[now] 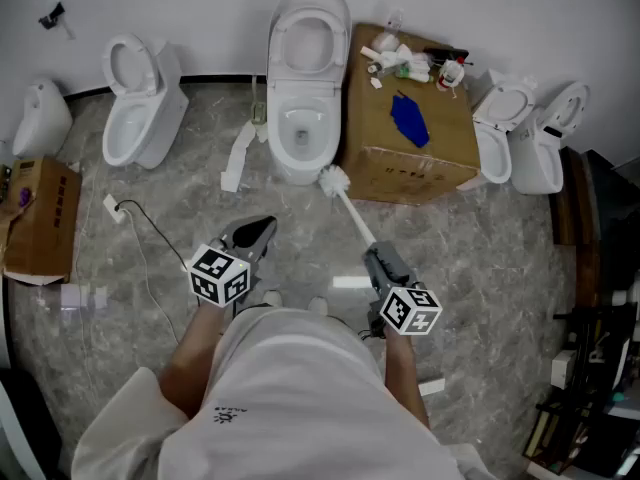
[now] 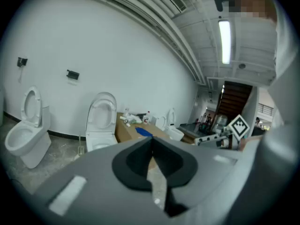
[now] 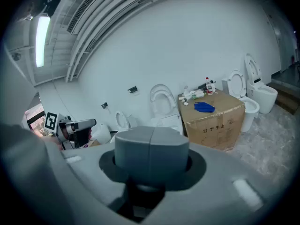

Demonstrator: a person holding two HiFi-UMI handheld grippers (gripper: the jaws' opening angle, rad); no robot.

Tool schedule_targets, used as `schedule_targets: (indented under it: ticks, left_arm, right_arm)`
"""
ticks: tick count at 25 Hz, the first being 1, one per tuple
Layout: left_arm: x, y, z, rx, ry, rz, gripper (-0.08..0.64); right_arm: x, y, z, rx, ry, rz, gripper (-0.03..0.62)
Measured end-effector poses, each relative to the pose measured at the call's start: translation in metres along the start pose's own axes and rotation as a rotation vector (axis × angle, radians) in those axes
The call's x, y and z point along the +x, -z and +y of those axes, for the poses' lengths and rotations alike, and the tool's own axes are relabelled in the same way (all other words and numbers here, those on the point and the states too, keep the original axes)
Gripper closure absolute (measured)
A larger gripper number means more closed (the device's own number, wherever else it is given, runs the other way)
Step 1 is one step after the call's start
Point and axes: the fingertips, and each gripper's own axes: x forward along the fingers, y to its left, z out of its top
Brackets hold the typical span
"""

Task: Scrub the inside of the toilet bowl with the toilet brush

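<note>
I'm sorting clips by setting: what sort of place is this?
Probably a showroom or test room, not a home bathroom: several toilets line one wall, with a cardboard box of supplies between them.

The toilet [image 1: 305, 78] is smooth white ceramic with a glossy glaze. The floor [image 1: 480, 258] looks like grey veined stone, polished enough to catch light. The box [image 1: 400, 163] is matt brown cardboard. The brush [image 1: 334, 179] has a smooth white plastic handle and a bristly white head. The left gripper [image 1: 262, 230] and right gripper [image 1: 375, 255] are matt grey plastic, and the wall [image 1: 200, 8] is flat white paint
</note>
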Motion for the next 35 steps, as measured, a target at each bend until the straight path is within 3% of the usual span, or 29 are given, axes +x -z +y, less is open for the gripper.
schedule_targets:
  ticks: [19,35]
  left_arm:
    - [-0.02,-0.007,0.013,0.01,0.027,-0.028,0.568]
    - [-0.061,0.003,0.062,-0.003,0.028,-0.025,0.568]
  right_arm:
    - [0.001,-0.002,0.02,0.006,0.03,-0.029,0.443]
    - [0.021,0.014,0.052,0.042,0.095,-0.027,0.443]
